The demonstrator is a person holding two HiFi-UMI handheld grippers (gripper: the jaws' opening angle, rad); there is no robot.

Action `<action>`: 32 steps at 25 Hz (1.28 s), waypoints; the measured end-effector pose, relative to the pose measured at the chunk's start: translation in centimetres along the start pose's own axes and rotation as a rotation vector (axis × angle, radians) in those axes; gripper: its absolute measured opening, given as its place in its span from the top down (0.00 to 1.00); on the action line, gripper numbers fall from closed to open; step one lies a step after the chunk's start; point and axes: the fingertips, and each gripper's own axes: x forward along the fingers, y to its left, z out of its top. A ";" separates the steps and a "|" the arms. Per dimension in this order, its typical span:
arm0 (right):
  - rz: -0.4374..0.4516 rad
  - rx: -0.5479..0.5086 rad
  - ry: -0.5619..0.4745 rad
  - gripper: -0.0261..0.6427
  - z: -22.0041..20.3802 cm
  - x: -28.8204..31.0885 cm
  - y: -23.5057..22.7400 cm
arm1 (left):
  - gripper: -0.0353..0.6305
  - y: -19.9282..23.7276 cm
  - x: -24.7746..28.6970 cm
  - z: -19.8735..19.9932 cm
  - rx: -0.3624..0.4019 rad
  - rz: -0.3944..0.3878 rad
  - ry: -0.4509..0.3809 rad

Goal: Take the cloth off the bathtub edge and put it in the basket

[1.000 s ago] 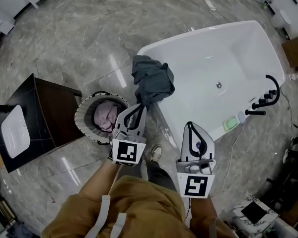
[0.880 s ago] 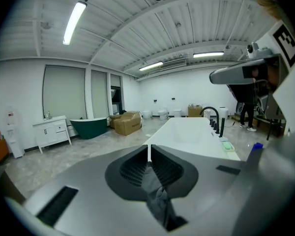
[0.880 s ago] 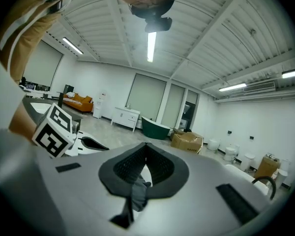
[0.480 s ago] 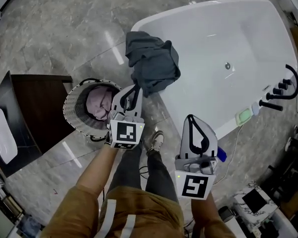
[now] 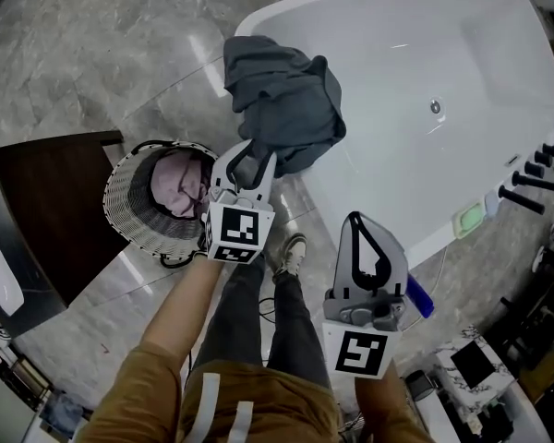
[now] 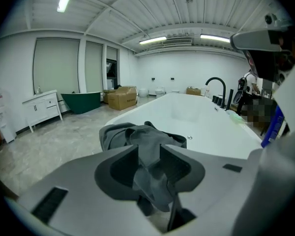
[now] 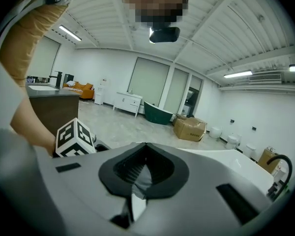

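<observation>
dark grey cloth (image 5: 282, 109); white bathtub (image 5: 425, 53); black-white striped basket (image 5: 122, 212)

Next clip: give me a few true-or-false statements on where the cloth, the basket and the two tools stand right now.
1. The dark grey cloth lies on the edge of the white bathtub. True.
2. The round black-and-white basket is empty. False: a pink cloth lies in it.
3. The right tool grips the grey cloth. False: its jaws are together on nothing.
4. The grey cloth sits between the jaws of the left tool. True; those jaws have just been opening.
</observation>
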 end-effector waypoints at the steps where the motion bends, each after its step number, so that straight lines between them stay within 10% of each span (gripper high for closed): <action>1: 0.002 0.003 0.002 0.95 -0.3 0.2 0.0 | 0.75 -0.1 0.5 -0.3 -0.002 -0.008 0.005; 16: 0.013 0.024 0.057 0.95 -3.9 2.4 -0.7 | 0.23 -2.4 7.5 -2.7 -0.128 -0.169 0.052; 24: 0.003 0.025 0.064 0.95 -4.5 1.5 -1.3 | 0.25 -2.2 8.2 -3.0 -0.166 -0.129 0.027; 32: 0.003 0.023 0.047 0.95 -4.1 0.7 -1.2 | 0.65 -1.8 6.6 -3.0 -0.151 -0.071 0.025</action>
